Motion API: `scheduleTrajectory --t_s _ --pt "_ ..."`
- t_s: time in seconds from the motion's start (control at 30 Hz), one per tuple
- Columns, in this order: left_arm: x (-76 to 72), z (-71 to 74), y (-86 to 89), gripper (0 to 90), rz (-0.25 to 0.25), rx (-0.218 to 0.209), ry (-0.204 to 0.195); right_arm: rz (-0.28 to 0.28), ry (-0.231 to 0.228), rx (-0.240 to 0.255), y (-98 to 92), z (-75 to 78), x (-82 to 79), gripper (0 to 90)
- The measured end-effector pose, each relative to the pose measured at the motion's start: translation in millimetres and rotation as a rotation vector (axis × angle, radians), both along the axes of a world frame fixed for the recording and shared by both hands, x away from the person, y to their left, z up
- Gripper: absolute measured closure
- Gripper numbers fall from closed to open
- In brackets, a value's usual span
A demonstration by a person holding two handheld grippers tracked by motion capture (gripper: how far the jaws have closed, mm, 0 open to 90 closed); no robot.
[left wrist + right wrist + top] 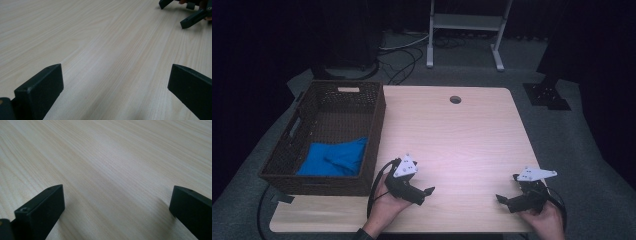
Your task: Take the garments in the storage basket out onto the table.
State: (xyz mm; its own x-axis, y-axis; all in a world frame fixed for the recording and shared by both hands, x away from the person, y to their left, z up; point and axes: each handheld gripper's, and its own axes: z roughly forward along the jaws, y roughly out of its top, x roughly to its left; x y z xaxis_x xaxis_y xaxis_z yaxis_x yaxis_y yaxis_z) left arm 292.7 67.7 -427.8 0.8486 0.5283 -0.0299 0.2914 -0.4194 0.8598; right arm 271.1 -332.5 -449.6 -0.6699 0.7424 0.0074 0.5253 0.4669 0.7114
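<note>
A dark wicker basket (373, 131) stands on the left of the light wooden table (457, 135), and a crumpled blue cloth (337, 157) lies in its near end. My left gripper (426, 193) rests in a hand near the front edge, just right of the basket, pointing right. In the left gripper view this gripper (115, 82) is open over bare wood. My right gripper (507, 188) sits at the front right, pointing left, its jaws spread wide. In its own view the right gripper (116, 202) is open with nothing between its jaws.
A round cable hole (455, 99) sits near the table's far edge. Behind the table stand a white metal frame (464, 22) and loose cables (404, 57) on the floor. The right gripper's jaws (191, 18) appear far off in the left gripper view.
</note>
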Motion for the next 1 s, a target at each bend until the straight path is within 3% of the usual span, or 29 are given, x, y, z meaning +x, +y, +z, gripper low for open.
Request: scheduleTrajectory --t_s 0.3,0.4,0.6,1.0 --pt "0.0 3.1 1.0 0.0 0.009 -0.041 -0.028 0.000 0.000 0.000 0.0 0.0 0.0 0.0" --pt "-1.1 3.9 0.6 0.0 0.016 -0.048 -0.057 0.000 0.000 0.000 0.0 0.0 0.0 0.0" --pt "0.3 3.6 2.6 0.0 0.012 -0.099 -0.054 0.000 0.000 0.000 0.0 0.0 0.0 0.0" --pt "0.0 5.9 2.9 0.0 0.002 -0.157 -0.101 0.000 0.000 0.000 0.0 0.0 0.0 0.0"
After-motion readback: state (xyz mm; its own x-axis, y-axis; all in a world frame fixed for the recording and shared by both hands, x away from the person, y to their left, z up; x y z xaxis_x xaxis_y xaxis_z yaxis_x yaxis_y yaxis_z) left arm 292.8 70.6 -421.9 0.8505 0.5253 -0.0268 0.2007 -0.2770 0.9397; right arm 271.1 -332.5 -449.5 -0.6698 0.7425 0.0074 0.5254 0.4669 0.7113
